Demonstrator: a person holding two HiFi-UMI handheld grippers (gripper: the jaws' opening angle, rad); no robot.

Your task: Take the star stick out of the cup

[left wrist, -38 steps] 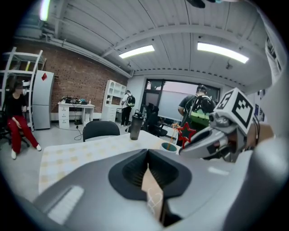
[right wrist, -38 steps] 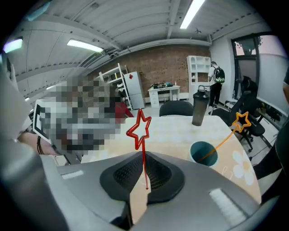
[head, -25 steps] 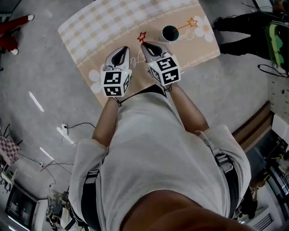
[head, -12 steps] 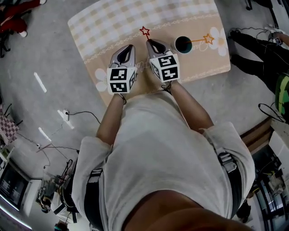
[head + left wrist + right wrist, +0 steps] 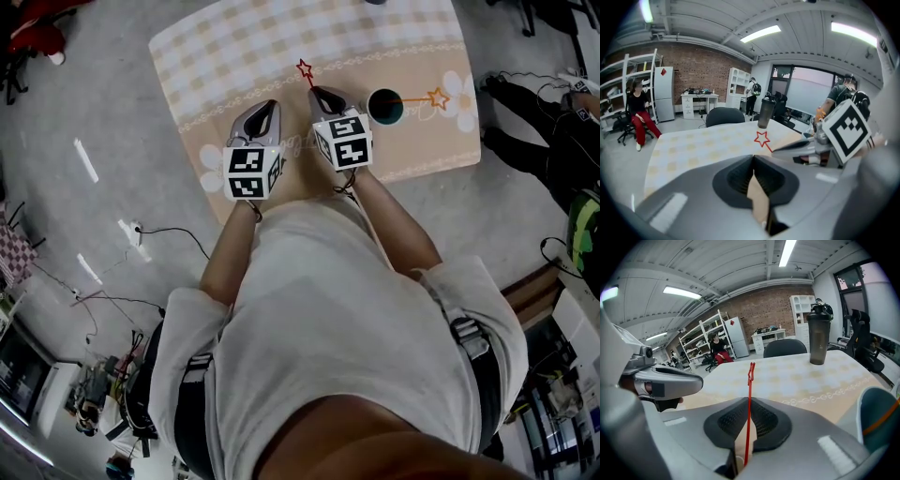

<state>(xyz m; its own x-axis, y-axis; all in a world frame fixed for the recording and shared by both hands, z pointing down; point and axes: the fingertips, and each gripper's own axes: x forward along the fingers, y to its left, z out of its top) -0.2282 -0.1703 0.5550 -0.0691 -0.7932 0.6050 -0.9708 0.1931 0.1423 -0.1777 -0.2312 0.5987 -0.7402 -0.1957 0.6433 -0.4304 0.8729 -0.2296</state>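
Note:
My right gripper (image 5: 320, 92) is shut on a thin red star stick (image 5: 748, 420). Its red star (image 5: 304, 69) points away from me over the checked tablecloth (image 5: 234, 47). The dark teal cup (image 5: 384, 106) stands just right of that gripper. An orange star stick (image 5: 422, 97) leans out of the cup to the right. In the right gripper view the cup (image 5: 876, 418) shows at the lower right edge. My left gripper (image 5: 270, 106) hovers shut and empty beside the right one, its jaws closed in the left gripper view (image 5: 753, 161).
A dark shaker bottle (image 5: 819, 336) stands at the table's far end, with an office chair (image 5: 784, 348) behind it. A seated person in red trousers (image 5: 637, 115) is off to the left. Cables (image 5: 141, 253) lie on the floor left of me.
The right gripper has carried the red star stick a little farther from the cup, toward the table's far side. The left gripper kept alongside it. The head view has shifted.

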